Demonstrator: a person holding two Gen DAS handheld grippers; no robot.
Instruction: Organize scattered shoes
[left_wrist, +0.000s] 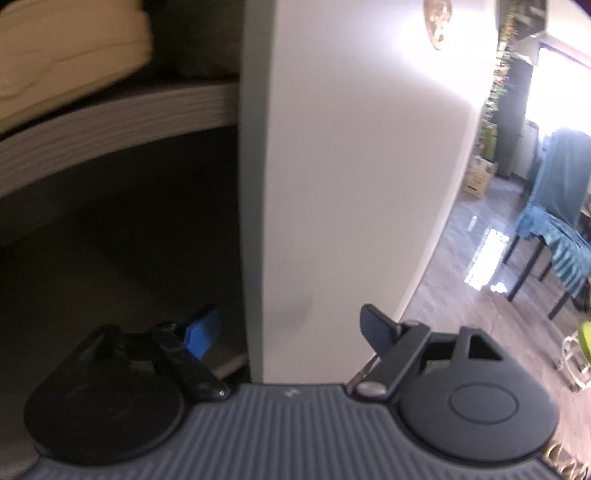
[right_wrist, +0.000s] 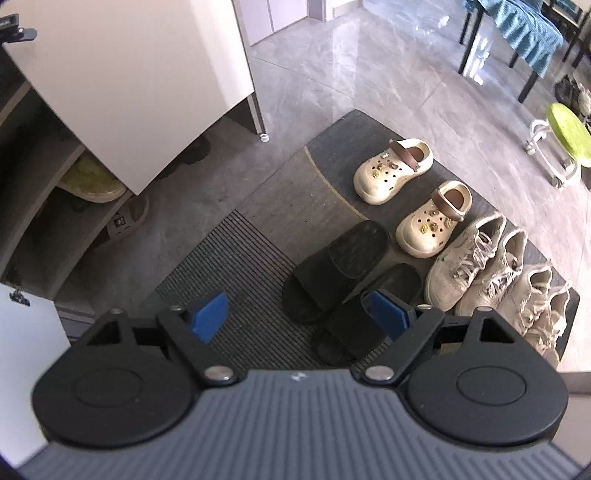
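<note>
In the right wrist view, shoes line a dark mat (right_wrist: 332, 147): a pair of black slides (right_wrist: 336, 269), two cream clogs (right_wrist: 393, 170) with brown straps, and white laced sneakers (right_wrist: 465, 258) in a row at the right. My right gripper (right_wrist: 299, 317) hovers open above the black slides, with nothing between its blue pads. In the left wrist view, my left gripper (left_wrist: 290, 330) is open and faces the edge of a white cabinet door (left_wrist: 351, 166). One finger stands before the dark shelf space, the other before the door. It holds nothing.
An open shoe cabinet stands at the left, with a shelf board (left_wrist: 110, 118) carrying blurred cream items (left_wrist: 66, 59). A yellow-green slipper (right_wrist: 92, 177) lies on a low shelf and a grey slipper (right_wrist: 125, 221) below it. A green stool (right_wrist: 569, 129) and teal-covered chairs (right_wrist: 524, 26) stand at the far right.
</note>
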